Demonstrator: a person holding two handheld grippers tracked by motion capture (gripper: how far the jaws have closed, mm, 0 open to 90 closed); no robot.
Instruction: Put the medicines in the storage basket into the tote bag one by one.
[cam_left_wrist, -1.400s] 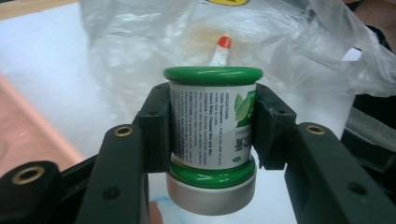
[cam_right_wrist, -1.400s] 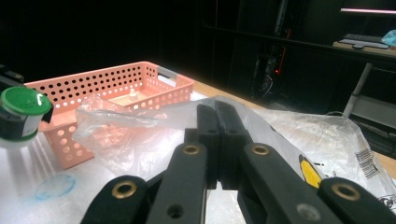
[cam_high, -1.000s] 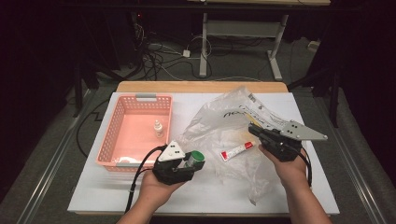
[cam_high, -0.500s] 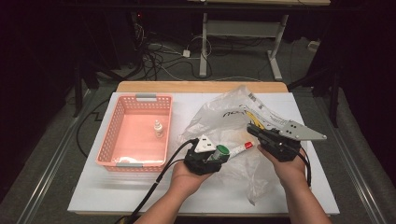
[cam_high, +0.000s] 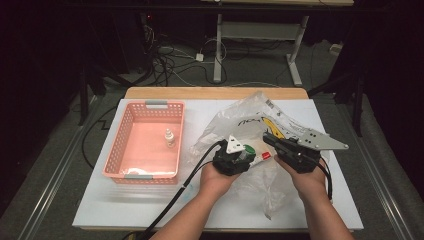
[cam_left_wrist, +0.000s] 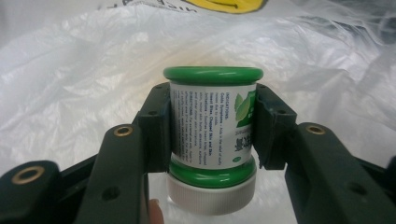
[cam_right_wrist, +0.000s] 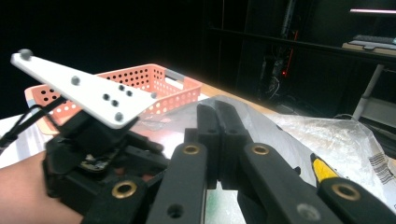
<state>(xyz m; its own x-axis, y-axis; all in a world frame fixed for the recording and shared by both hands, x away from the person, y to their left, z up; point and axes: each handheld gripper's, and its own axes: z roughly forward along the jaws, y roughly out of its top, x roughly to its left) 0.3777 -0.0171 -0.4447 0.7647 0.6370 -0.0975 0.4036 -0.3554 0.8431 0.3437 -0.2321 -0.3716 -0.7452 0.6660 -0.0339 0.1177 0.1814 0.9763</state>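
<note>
Dark room, cables and metal frame legs on the floor beyond a white counter (cam_high: 150, 210) with a wooden strip along its far edge.

Near edge, 6 o'clock: two forearms come in. Left gripper (cam_high: 239, 156) sits just left of counter centre; its fingers (cam_left_wrist: 156, 128) are clamped on a small jar (cam_left_wrist: 212, 123) with green rims and a printed white label, one pad on each side of the label. The white cap end of the jar points toward the camera in the left gripper view, the green end away. The jar is held above a crumpled clear plastic bag (cam_high: 235, 125) that spreads from centre toward 1 o'clock.

Right gripper (cam_high: 270, 141) at about 4 o'clock of centre, just beside the left one; fingers (cam_right_wrist: 219, 135) pressed together, with bag film at their tips, whether pinched I cannot tell. A red-capped white tube (cam_high: 261, 158) lies on the bag between the two grippers.

Farther left, 10 o'clock: pink perforated basket (cam_high: 120, 155), well apart from the jar, with a small dropper bottle (cam_high: 170, 137) standing upright inside near its right wall.
</note>
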